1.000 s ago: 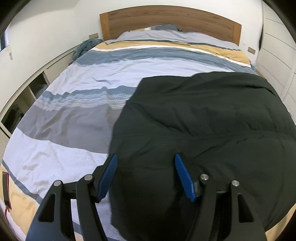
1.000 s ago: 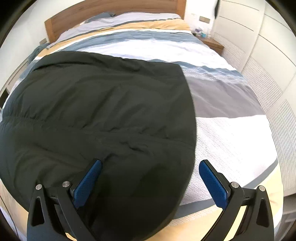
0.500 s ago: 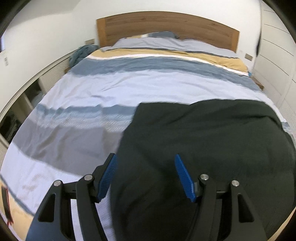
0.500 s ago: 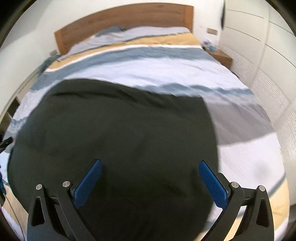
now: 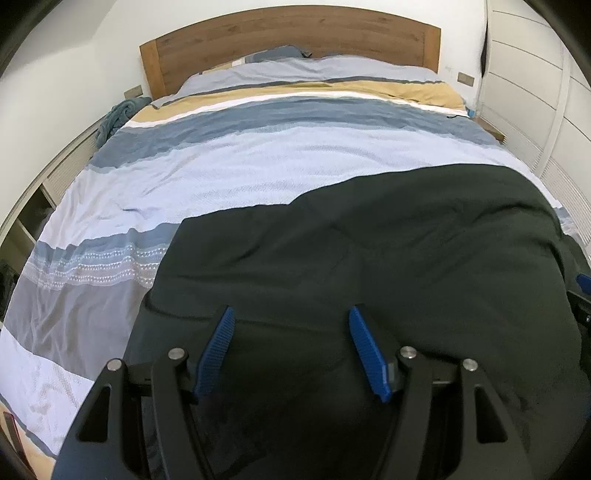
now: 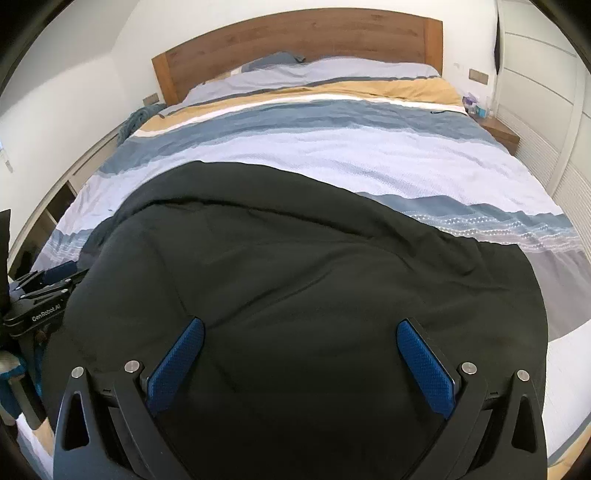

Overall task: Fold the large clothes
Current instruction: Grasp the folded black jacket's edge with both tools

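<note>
Striped bedding (image 5: 229,173) fills the frame's upper half, the dark garment (image 5: 369,258) spreads across its lower half, and your left gripper (image 5: 290,350) and right gripper (image 6: 301,363) hover over it, fingers spread and empty, so I judge you need an edge next.

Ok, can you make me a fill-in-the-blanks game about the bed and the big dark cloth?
1. The big dark cloth lies on the striped ____.
2. The headboard is made of ____.
3. The pads on the right gripper are coloured ____.
4. The jaws of the left gripper are ____, holding nothing.

Missing words: bed; wood; blue; open
</note>
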### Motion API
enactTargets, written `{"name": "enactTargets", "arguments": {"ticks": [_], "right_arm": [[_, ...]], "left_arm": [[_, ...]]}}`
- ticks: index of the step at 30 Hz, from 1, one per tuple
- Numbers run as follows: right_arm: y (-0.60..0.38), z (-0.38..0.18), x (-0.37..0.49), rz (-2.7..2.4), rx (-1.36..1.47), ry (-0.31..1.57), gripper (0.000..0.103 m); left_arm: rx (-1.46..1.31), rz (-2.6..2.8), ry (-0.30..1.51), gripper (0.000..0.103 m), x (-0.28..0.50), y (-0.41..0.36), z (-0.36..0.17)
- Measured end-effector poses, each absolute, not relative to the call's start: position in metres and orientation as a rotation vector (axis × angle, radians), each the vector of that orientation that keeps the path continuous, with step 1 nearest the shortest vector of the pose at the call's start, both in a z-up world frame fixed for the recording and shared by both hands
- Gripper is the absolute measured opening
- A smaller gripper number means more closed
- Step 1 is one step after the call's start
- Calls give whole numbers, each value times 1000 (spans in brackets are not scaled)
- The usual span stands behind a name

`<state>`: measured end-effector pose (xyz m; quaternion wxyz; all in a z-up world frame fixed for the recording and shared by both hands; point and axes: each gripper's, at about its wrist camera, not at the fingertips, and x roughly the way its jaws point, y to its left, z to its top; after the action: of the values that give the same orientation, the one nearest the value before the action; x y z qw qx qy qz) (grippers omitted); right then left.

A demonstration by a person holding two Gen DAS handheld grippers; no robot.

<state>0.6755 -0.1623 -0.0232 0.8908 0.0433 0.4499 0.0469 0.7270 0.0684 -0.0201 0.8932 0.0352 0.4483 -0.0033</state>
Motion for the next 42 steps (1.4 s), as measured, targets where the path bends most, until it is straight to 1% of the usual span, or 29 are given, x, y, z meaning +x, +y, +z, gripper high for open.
{"name": "enactTargets", "arguments": {"ticks": [21,32,38,42], "right_arm": [[-216,-36,660,-48,93,1018,102],[-266,-34,619,-183,112,1060,102],[-284,-26,591,-226,112,1067,102],[-298,-11,574,-231,141,1042,102]], "left_arm": [[95,53,944,63,715,80,-23],[100,68,932,63,693,91,-9],[52,52,897,63,669,116,8],[-47,28,866,63,653,156,26]]}}
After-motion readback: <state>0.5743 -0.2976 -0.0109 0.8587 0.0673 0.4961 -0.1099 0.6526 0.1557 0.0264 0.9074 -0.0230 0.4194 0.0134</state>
